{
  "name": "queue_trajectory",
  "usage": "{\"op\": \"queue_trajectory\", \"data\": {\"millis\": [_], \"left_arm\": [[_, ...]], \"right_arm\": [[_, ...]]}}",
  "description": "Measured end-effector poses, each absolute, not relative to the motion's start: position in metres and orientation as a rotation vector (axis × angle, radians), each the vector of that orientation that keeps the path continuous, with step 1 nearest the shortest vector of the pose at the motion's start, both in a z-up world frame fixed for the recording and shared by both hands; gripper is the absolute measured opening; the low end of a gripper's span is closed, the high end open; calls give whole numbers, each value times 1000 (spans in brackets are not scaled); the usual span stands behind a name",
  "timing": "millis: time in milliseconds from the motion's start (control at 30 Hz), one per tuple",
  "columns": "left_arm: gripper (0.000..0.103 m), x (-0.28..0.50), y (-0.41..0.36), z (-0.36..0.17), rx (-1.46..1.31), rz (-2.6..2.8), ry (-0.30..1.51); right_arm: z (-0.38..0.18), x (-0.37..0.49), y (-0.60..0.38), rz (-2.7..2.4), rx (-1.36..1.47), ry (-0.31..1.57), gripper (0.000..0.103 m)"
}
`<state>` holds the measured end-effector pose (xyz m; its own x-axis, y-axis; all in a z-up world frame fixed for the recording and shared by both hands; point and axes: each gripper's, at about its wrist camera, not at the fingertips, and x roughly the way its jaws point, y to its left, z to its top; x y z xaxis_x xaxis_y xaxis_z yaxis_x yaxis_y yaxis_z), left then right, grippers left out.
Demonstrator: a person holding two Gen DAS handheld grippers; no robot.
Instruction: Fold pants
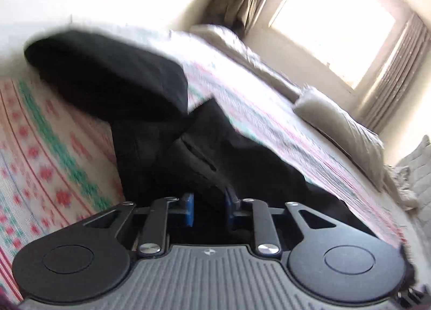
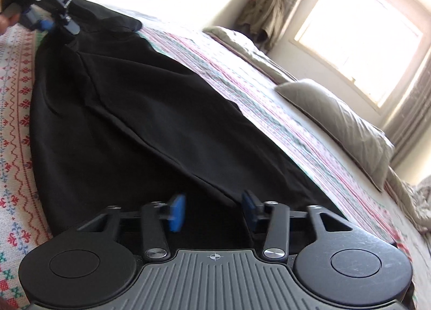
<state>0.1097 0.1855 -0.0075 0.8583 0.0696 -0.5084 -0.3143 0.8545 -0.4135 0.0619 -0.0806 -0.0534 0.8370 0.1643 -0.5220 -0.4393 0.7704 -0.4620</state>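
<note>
The black fabric pants lie on the patterned bedspread, their long axis running from the right gripper to the left gripper. The right jaws stand apart over the near hem, pads not pressing; the left jaws sit close around bunched cloth at the far end, though I cannot tell if they pinch it.

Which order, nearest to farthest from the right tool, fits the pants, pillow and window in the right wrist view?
1. Pants: directly at the right tool, centre-left.
2. Pillow: on the bed, right.
3. Window: far wall, upper right.
</note>
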Motion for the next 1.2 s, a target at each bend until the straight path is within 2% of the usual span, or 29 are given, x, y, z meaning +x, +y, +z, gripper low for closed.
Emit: {"op": "queue_trajectory", "data": {"millis": [33,267,433,600,700,767,833,867,967,1033,1100,1200], "left_arm": [[28,109,183,-3,-487,218,480],[27,105,182,12,-384,236,430],[26,105,201,7,-427,283,495],[28,105,206,-2,-405,352,590],[35,110,208,-15,-371,397,718],[38,109,205,-16,-342,398,732],[50,107,202,-12,-312,422,724],[52,104,202,-9,-312,431,718],[63,94,202,-3,-326,425,711],[77,86,198,2,-326,377,697],[82,83,188,11,-300,331,678],[89,85,169,15,-230,279,683]], "right_arm": [[-54,64,-81,351,-611,491,2],[-29,51,-77,374,-592,452,0],[-17,27,-75,466,-605,449,0],[-29,8,-56,586,-705,497,0],[-37,1,-46,617,-735,545,1],[-42,3,-42,617,-749,563,2],[-40,6,-42,618,-733,579,4],[-38,8,-44,620,-699,597,9],[-29,16,-56,638,-576,655,11],[-22,22,-70,644,-462,694,16],[-13,29,-86,630,-347,728,33],[0,35,-108,575,-226,723,46]]}}
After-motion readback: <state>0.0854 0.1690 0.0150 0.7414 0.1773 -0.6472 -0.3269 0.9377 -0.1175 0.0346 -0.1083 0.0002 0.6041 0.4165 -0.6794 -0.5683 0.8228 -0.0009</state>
